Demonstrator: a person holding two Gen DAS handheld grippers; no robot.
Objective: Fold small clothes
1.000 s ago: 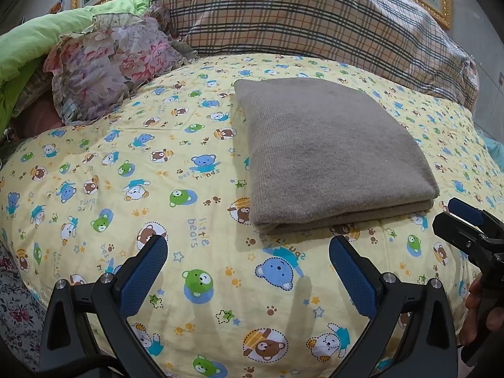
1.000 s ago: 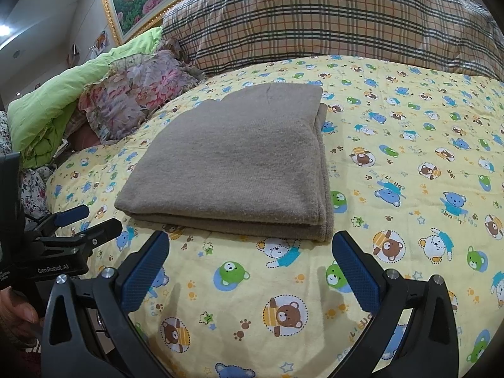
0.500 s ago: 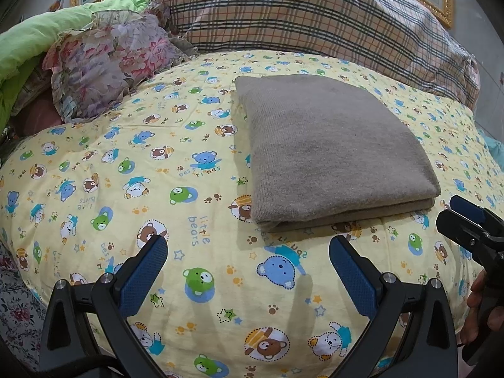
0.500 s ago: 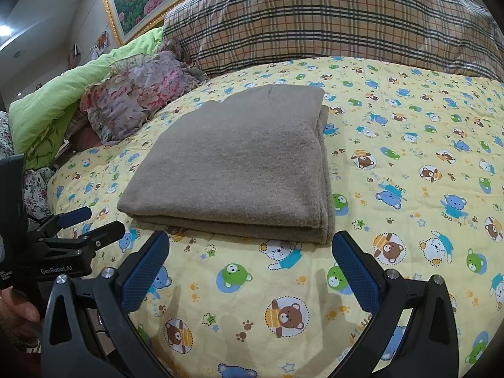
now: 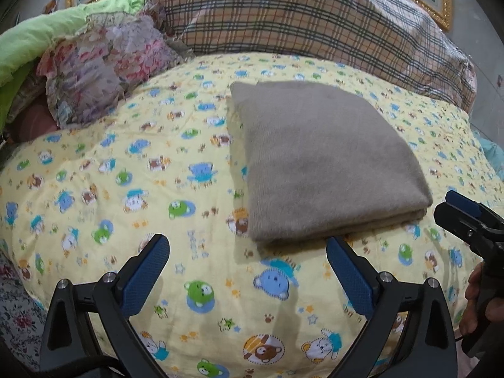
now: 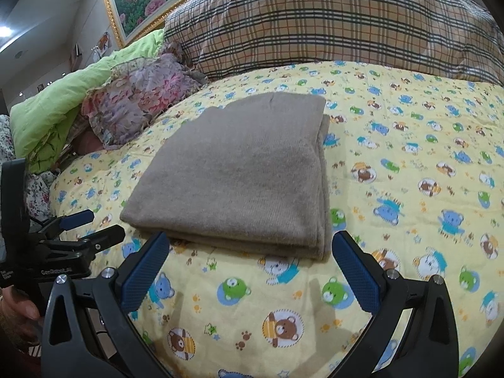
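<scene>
Folded brown garment lies flat mid-bed on the bear-print quilt, layered edges facing me. My left gripper and right gripper hover just short of its near edge, both spread wide, holding nothing. Risk: pinching only the top layer would peel the stack open; snagging quilt would drag it.

Both views look low across the yellow bear-print quilt toward the plaid pillow, each from near the folded brown garment. The left wrist view sits off the garment's near left corner, the right wrist view straight before its near edge — close. They share garment, quilt and pillow — each also catches the other gripper at its edge.
</scene>
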